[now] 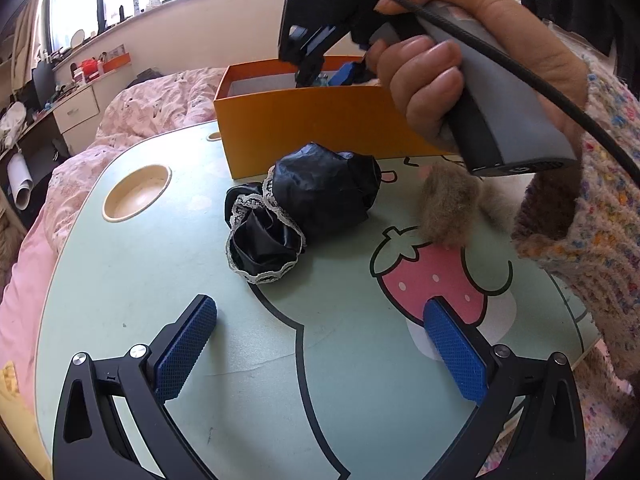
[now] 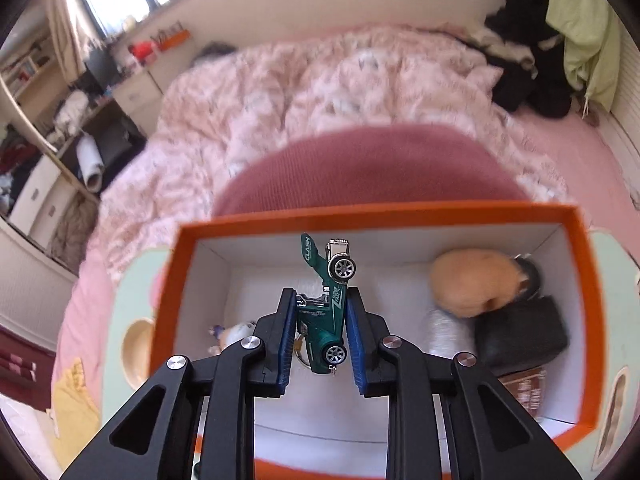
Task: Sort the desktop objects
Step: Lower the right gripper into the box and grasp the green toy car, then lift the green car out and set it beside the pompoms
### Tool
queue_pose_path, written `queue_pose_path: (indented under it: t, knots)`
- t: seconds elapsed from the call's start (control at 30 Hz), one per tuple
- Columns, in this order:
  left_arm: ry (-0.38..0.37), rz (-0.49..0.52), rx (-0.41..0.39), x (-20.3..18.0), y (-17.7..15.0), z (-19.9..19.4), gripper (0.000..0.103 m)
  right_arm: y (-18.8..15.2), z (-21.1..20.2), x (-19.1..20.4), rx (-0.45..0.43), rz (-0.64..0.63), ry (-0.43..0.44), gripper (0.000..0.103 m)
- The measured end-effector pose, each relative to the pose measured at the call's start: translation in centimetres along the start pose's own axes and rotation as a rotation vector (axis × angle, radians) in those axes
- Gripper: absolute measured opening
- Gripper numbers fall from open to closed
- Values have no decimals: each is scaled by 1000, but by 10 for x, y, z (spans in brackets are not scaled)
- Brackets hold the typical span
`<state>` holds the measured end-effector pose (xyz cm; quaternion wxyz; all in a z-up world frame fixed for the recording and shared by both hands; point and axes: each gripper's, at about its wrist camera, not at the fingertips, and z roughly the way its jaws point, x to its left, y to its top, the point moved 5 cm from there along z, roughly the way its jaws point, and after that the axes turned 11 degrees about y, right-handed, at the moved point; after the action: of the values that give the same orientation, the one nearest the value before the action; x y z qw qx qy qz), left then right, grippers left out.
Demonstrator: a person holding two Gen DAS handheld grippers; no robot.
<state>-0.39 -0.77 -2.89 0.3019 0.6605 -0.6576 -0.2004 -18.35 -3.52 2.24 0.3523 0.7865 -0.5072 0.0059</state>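
Observation:
My right gripper [image 2: 320, 304] is shut on a green toy car [image 2: 326, 304] and holds it nose-down over the open orange box [image 2: 384, 216]. The box holds a tan plush [image 2: 472, 284], a black pouch [image 2: 520, 332], a silver roll [image 2: 448, 332] and a small figure [image 2: 236, 332]. In the left wrist view the same box [image 1: 304, 120] stands at the table's far side, with my right gripper [image 1: 316, 68] above it. My left gripper [image 1: 320, 344] is open and empty, low over the table. A black lace-trimmed cloth [image 1: 308, 208] and a brown fur ball [image 1: 452, 208] lie ahead of it.
The pale green table [image 1: 160, 280] has a strawberry print and a round cup recess [image 1: 136, 196] at the left. A bed with a pink quilt [image 2: 320, 96] lies behind the table. Shelves and a cluttered desk [image 1: 60, 92] stand at the far left.

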Motion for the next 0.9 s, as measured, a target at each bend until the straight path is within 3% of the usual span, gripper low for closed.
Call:
queue_pose_path:
  t: [0.17, 0.33, 0.5, 0.73, 0.8, 0.9]
  knots:
    - [-1, 1, -1, -1, 0, 0, 103, -9, -84, 7, -171, -61, 79, 23]
    - [-2, 1, -2, -1, 0, 0, 103, -57, -132, -4, -158, -135, 82, 23]
    - [0, 2, -2, -2, 0, -1, 103, -100, -130, -37, -70, -66, 116, 23]
    - [-1, 1, -3, -1, -1, -2, 103, -118, -90, -61, -2, -18, 49, 24]
    - [-1, 1, -3, -1, -1, -2, 103, -121, -91, -62, -27, -15, 61, 26]
    - [-1, 1, -2, -1, -1, -2, 103, -122, -110, -57, -128, -63, 32, 40]
